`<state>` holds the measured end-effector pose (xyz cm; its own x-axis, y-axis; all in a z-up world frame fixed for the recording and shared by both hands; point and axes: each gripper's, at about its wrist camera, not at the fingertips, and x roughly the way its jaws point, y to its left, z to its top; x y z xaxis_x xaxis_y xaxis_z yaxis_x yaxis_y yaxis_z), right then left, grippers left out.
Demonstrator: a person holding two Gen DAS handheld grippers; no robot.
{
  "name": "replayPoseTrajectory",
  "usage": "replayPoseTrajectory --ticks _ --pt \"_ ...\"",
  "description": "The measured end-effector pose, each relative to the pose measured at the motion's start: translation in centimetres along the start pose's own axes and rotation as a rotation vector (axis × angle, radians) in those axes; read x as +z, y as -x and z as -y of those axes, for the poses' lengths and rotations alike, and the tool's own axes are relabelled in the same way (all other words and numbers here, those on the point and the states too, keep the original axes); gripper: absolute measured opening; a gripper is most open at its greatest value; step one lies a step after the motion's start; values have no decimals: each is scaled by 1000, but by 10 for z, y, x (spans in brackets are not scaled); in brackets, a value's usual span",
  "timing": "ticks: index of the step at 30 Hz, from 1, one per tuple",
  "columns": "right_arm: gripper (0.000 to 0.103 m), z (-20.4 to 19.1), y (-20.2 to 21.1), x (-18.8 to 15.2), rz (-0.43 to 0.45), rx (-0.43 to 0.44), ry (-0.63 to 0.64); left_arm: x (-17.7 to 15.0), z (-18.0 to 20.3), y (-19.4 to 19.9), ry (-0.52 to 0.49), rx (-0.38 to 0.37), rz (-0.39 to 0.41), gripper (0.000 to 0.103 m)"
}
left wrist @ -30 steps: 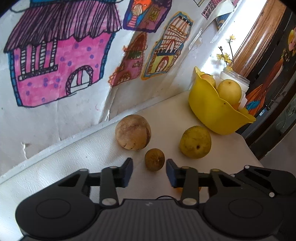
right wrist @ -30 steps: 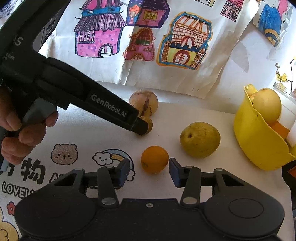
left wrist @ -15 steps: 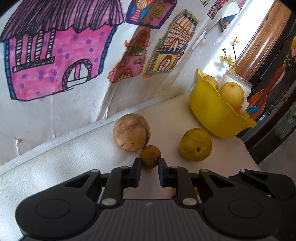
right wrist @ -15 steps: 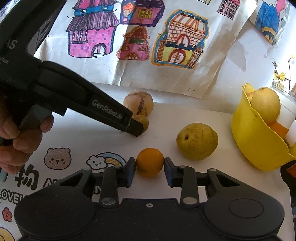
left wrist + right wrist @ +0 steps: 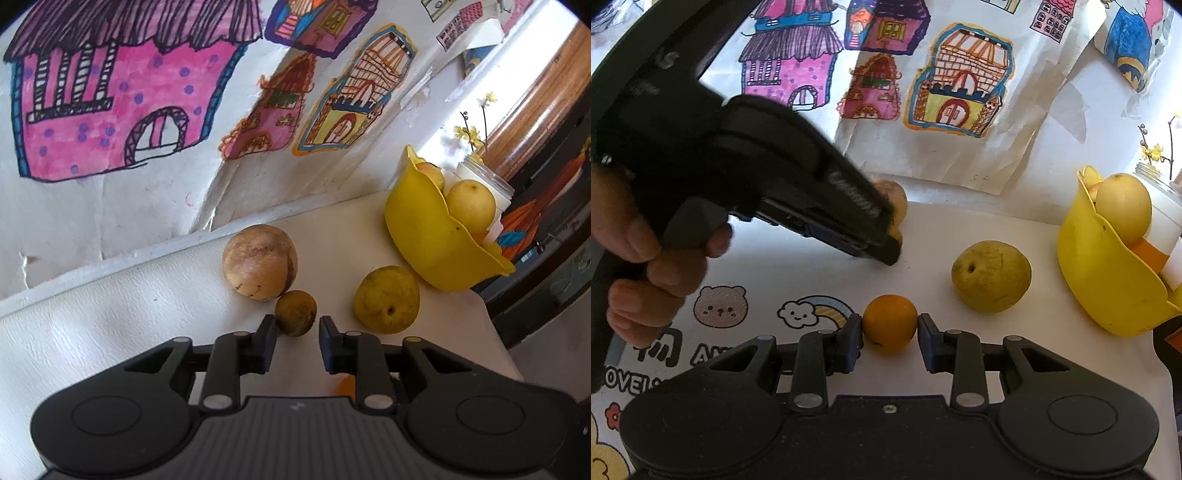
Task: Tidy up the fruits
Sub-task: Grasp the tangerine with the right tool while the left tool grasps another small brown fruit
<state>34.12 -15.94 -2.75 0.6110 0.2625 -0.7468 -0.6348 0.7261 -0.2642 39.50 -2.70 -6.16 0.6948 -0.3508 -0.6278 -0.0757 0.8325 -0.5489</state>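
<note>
On the near surface [image 5: 820,273], right claw [image 5: 889,334] clamps the orange [image 5: 889,323], left claw [image 5: 296,334] brackets the small brown fruit [image 5: 295,312], pads seemingly touching; either round fruit may slip out on lifting.

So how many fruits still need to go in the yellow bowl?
Some fruit already sits in the yellow bowl. The right hand-held gripper squeezes the orange; the left hand-held gripper holds the small brown fruit. The pear and big brown fruit remain.

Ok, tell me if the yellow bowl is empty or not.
Not empty: a pale yellow fruit sits above the yellow bowl rim, a second fruit behind it.
</note>
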Motion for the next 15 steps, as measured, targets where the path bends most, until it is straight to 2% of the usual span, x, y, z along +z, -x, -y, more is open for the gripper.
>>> replayPoseTrajectory --ticks 10,15 --pt "35 0 4 -2 2 7 10 4 9 -7 56 54 7 32" --pt "35 1 2 -3 5 15 11 4 15 -11 58 49 11 40"
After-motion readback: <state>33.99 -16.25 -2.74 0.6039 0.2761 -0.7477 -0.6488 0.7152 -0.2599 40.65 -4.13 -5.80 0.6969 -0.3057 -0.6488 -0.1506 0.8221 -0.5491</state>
